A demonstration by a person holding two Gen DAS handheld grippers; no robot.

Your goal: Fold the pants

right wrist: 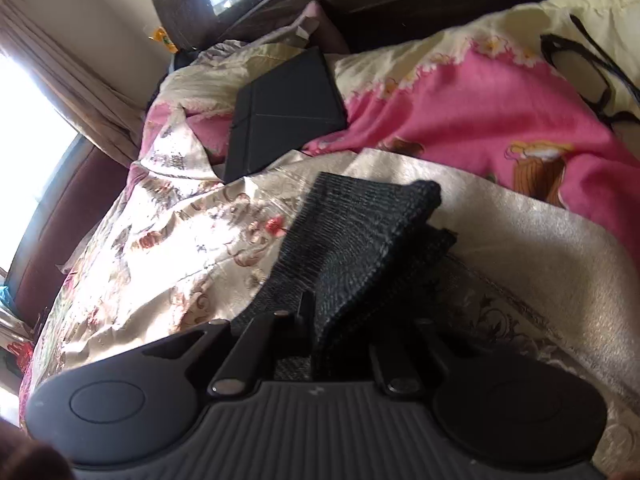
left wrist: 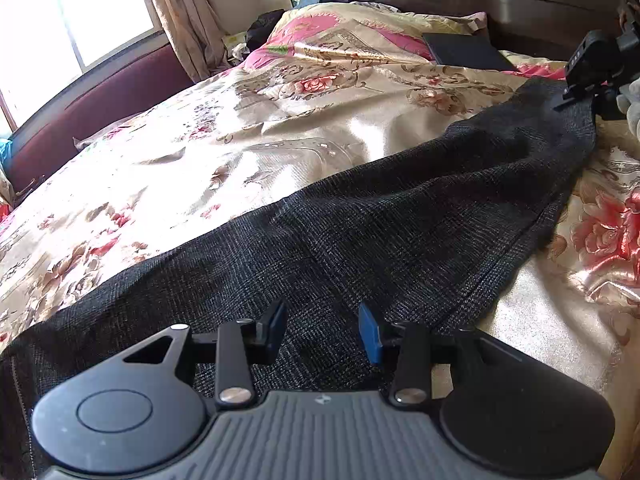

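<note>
1. Nearest the left wrist camera, the left claw (left wrist: pixel 323 330) stands partly open above the dark pants (left wrist: pixel 360 232); its 2 blue pads (left wrist: pixel 370 334) are apart, with cloth below them rather than pinched between them.
2. The pants lie stretched in a long band across the bed (left wrist: pixel 168 168), running from the near left corner of that view up to the far right.
3. At that far end the right claw (left wrist: pixel 576 94) meets the raised edge of the fabric, lifted a little off the bedspread.
4. In the right wrist view, the right claw (right wrist: pixel 320 312) is closed narrow on a bunched fold of the pants (right wrist: pixel 360 232); the cloth rises between its fingers (right wrist: pixel 306 308) and hides the right one.
5. The bedspread is shiny cream satin printed with red roses.
6. A pink quilt (right wrist: pixel 460 108) is heaped at the head of the bed, and a flat black case (right wrist: pixel 284 116) rests on it.
7. A dark cord (right wrist: pixel 576 68) loops over the pale bedding to the far right.
8. Beige curtains (left wrist: pixel 180 12) hang beside a bright window (left wrist: pixel 60 20) behind the maroon bed frame.
</note>
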